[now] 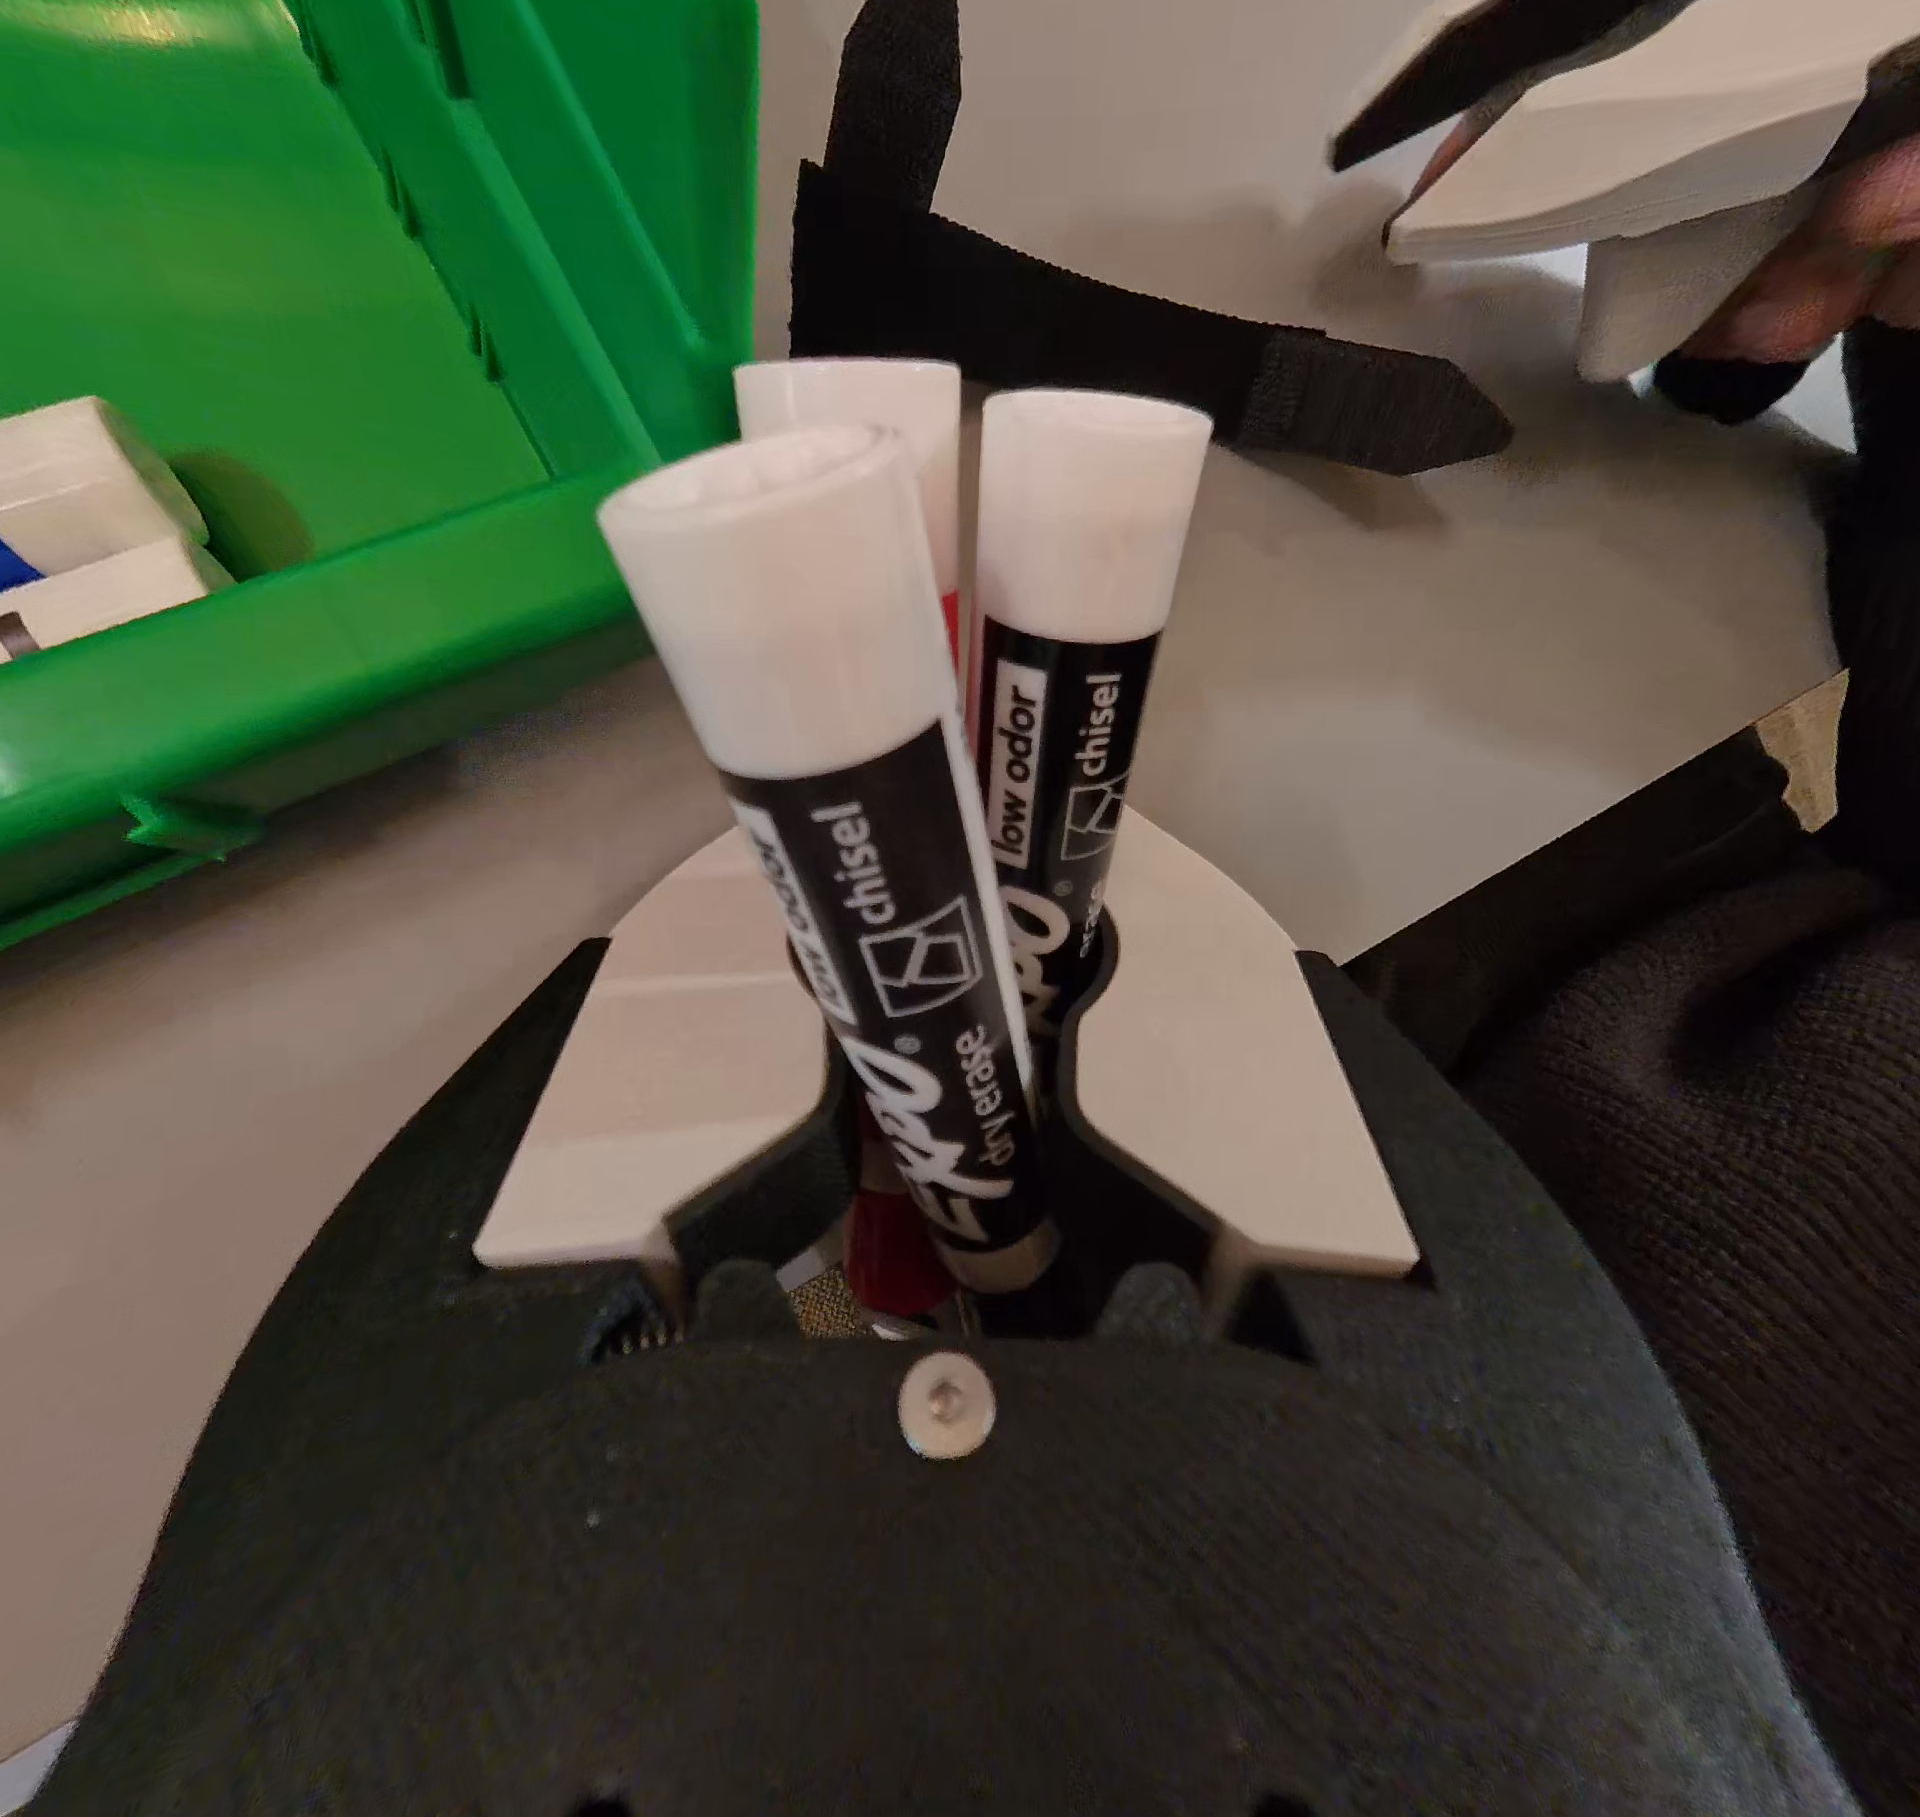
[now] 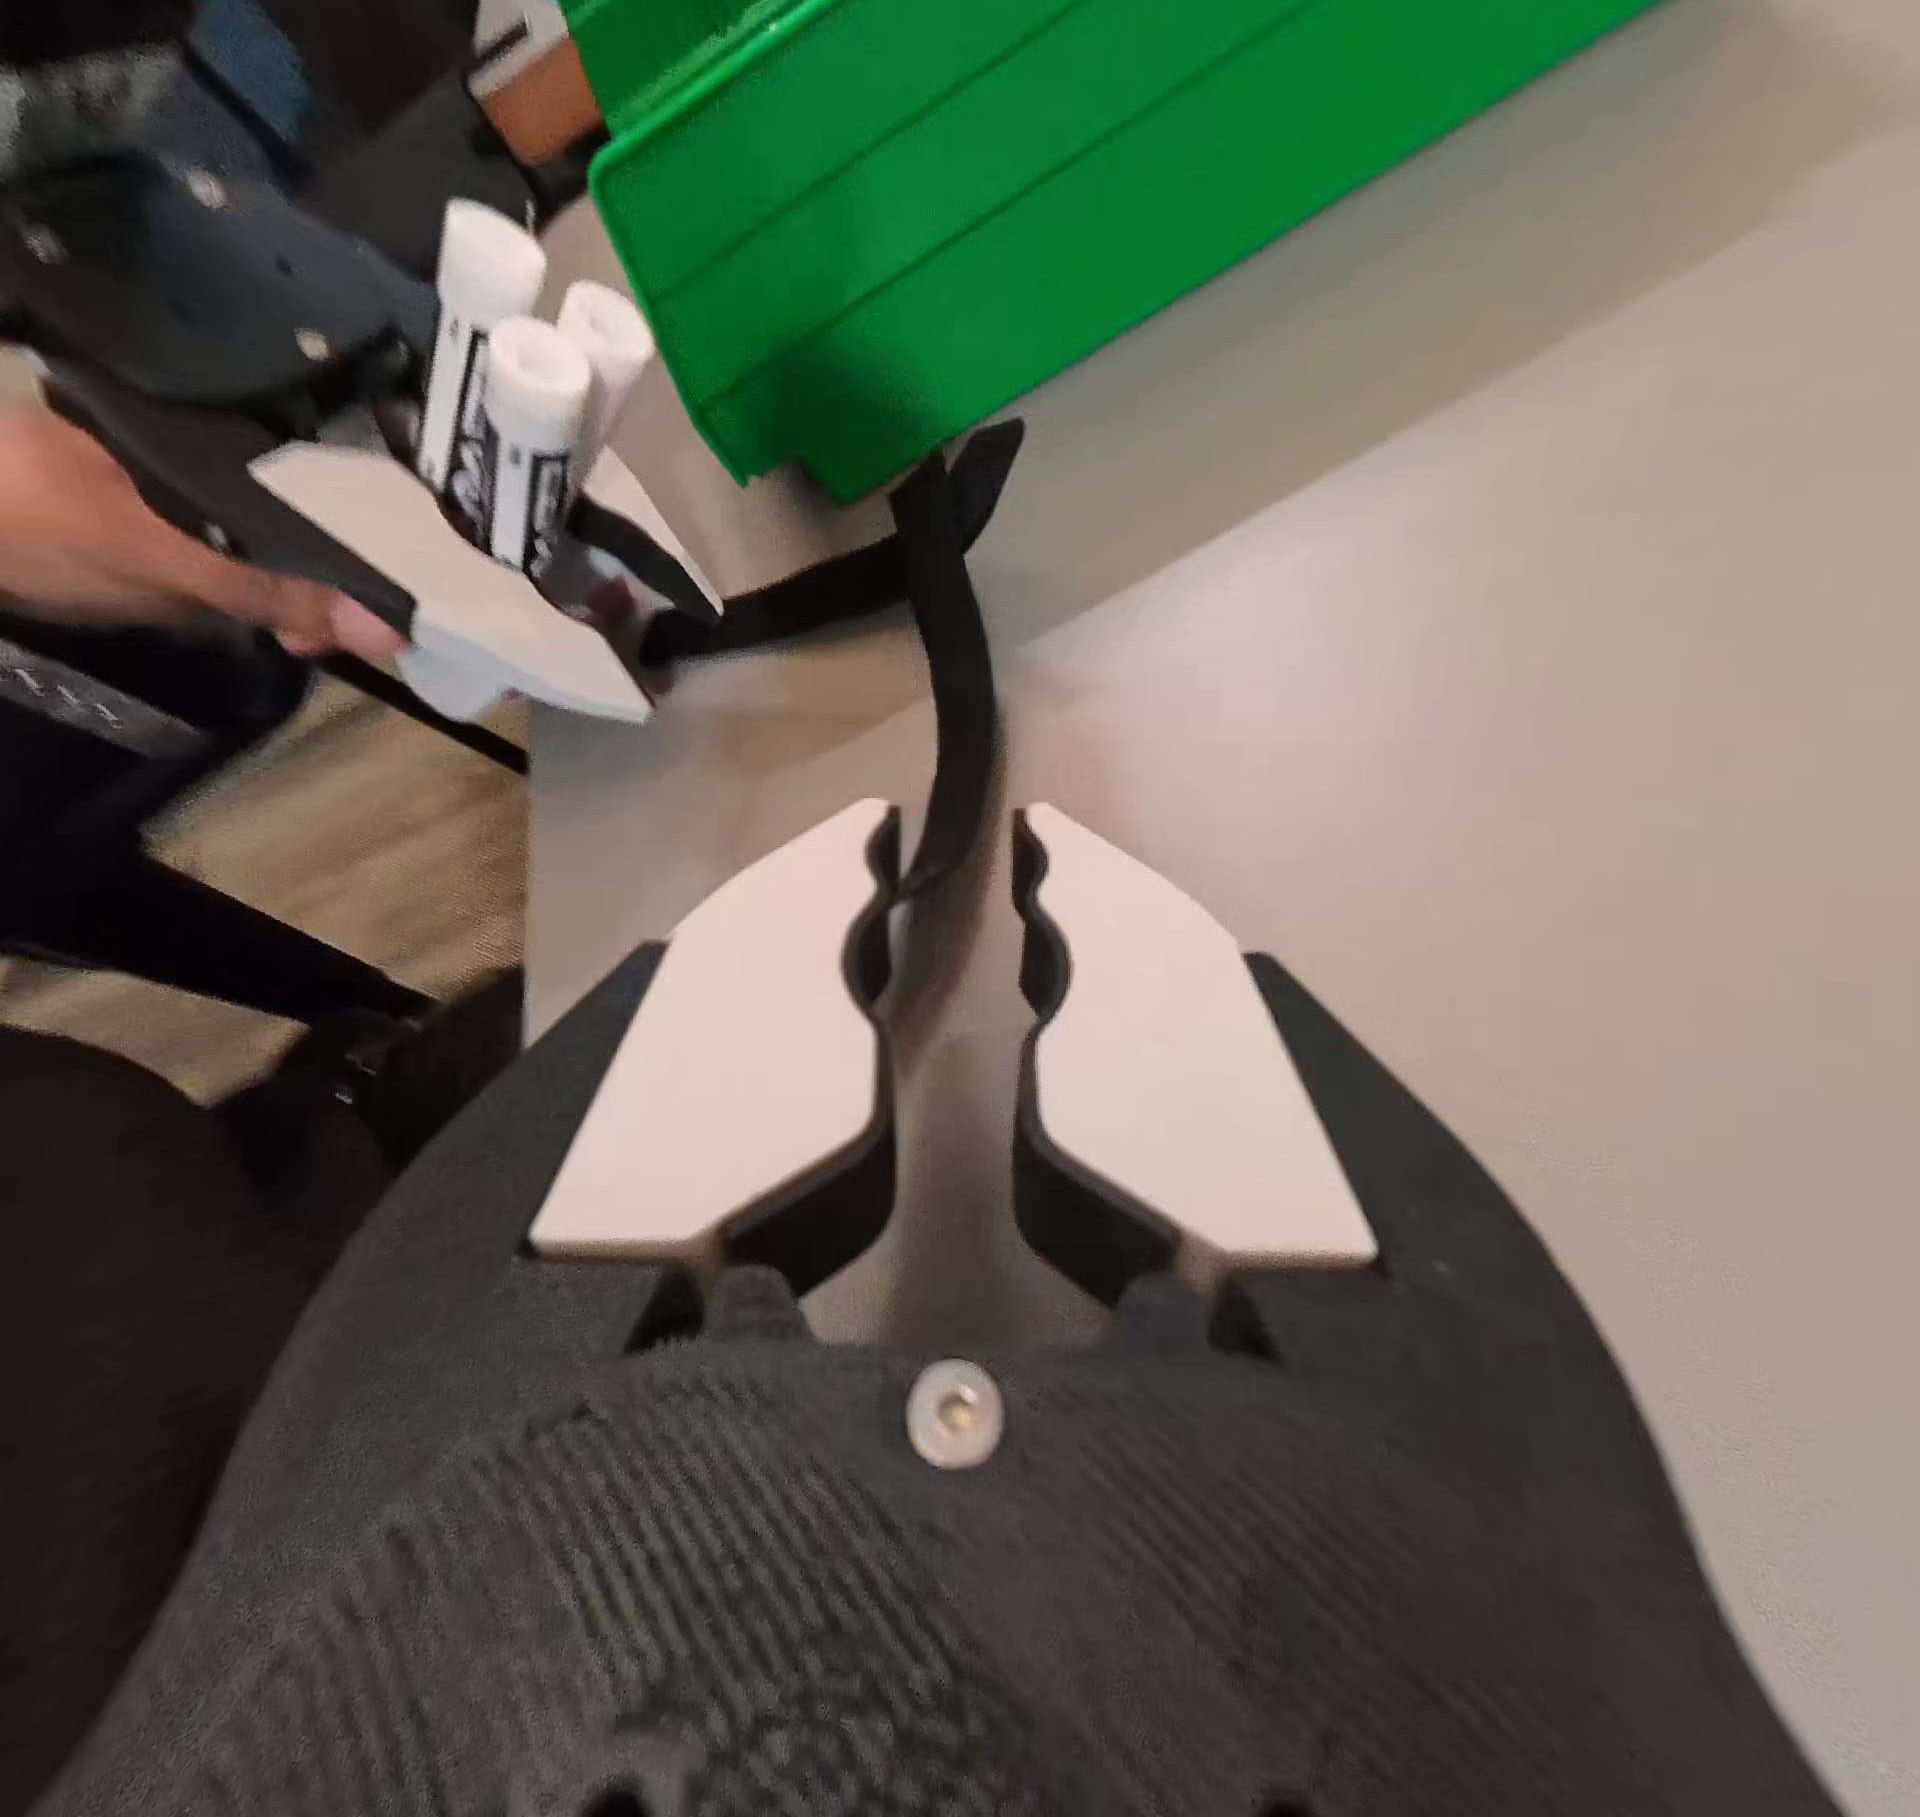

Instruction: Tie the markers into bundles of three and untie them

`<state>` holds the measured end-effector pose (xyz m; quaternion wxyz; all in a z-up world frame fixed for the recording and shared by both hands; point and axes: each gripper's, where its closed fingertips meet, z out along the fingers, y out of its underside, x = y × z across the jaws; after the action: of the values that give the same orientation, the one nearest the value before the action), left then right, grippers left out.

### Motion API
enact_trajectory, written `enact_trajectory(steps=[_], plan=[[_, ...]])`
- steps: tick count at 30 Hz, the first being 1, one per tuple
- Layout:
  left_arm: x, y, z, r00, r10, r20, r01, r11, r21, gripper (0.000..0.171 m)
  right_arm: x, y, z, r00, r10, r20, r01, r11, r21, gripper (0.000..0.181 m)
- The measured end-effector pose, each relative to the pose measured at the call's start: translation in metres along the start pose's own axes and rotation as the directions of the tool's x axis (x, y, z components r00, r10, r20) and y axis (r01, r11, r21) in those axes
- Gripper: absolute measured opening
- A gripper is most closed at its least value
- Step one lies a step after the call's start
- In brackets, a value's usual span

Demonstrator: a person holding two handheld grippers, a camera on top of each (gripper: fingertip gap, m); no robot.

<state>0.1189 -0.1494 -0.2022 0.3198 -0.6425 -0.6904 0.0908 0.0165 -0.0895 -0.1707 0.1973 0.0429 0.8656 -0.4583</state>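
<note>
My left gripper is shut on a bundle of three dry-erase markers with black labels, white ends pointing forward; a red cap shows low in the bundle. It also shows in the right wrist view, with the markers. A black hook-and-loop strap lies on the table just beyond the markers. My right gripper has its jaws slightly apart, and one end of the strap runs into the gap, near the left finger. The right gripper also shows at the top right of the left wrist view.
A green plastic bin stands at the left on the pale table, with white parts inside. It also shows in the right wrist view. The table edge drops to the floor. A hand holds the left gripper. The strap lies around 6 cm away from my right fingertips.
</note>
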Motion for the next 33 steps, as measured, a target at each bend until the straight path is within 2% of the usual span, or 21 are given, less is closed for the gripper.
enact_trajectory(steps=[3,6,9,12,16,21,23,25,26,27,29,31,33], plan=[[0.0,0.0,0.0,1.0,0.012,0.01,-0.012,1.0,-0.005,0.041,0.004,0.005,0.012,0.997,0.075,-0.024,-0.076,0.997,-0.027,0.035],[0.0,0.0,0.0,1.0,0.016,0.016,-0.016,1.0,-0.008,0.041,0.0,0.005,0.023,0.997,0.051,-0.059,-0.054,0.997,-0.055,0.026],[0.0,0.001,0.001,1.0,0.017,0.016,-0.017,1.0,-0.009,0.041,-0.003,0.01,0.034,0.991,-0.06,-0.123,0.045,0.991,-0.124,0.0],[0.0,0.001,0.001,0.999,0.032,0.023,-0.031,0.999,-0.015,0.041,-0.009,0.013,0.04,0.971,-0.195,-0.137,0.171,0.97,-0.17,0.0],[-0.001,0.002,0.001,0.999,0.036,0.035,-0.036,0.999,-0.018,0.041,-0.013,0.022,0.035,0.963,-0.257,-0.085,0.231,0.944,-0.235,0.0],[-0.001,0.002,0.001,0.999,0.034,0.041,-0.033,0.999,-0.018,0.041,0.016,0.026,0.012,0.939,-0.281,-0.196,0.22,0.933,-0.284,0.0],[-0.001,0.002,0.001,0.998,0.039,0.042,-0.039,0.999,-0.019,0.042,0.024,0.019,0.002,0.938,-0.261,-0.229,0.206,0.949,-0.237,0.0],[-0.001,0.002,0.001,0.999,0.035,0.038,-0.035,0.999,-0.017,0.041,0.017,0.005,-0.002,0.966,-0.173,-0.194,0.154,0.982,-0.109,0.0],[-0.001,0.001,0.001,0.999,0.034,0.036,-0.033,0.999,-0.017,0.041,0.01,0.0,-0.002,0.982,-0.123,-0.145,0.115,0.991,-0.067,0.004],[-0.001,0.001,0.001,0.999,0.033,0.035,-0.033,0.999,-0.017,0.041,0.0,0.002,0.0,0.993,-0.088,-0.074,0.083,0.994,-0.065,0.026],[-0.001,0.002,0.001,0.999,0.036,0.037,-0.035,0.999,-0.019,0.041,-0.009,0.009,0.006,0.997,-0.071,-0.028,0.068,0.993,-0.098,0.048],[-0.001,0.002,0.001,0.998,0.042,0.04,-0.041,0.999,-0.021,0.041,-0.006,0.016,0.013,0.993,-0.097,-0.072,0.085,0.985,-0.148,0.058],[-0.001,0.002,0.001,0.998,0.042,0.039,-0.041,0.999,-0.021,0.041,-0.004,0.024,0.021,0.988,-0.119,-0.101,0.097,0.975,-0.199,0.058]])
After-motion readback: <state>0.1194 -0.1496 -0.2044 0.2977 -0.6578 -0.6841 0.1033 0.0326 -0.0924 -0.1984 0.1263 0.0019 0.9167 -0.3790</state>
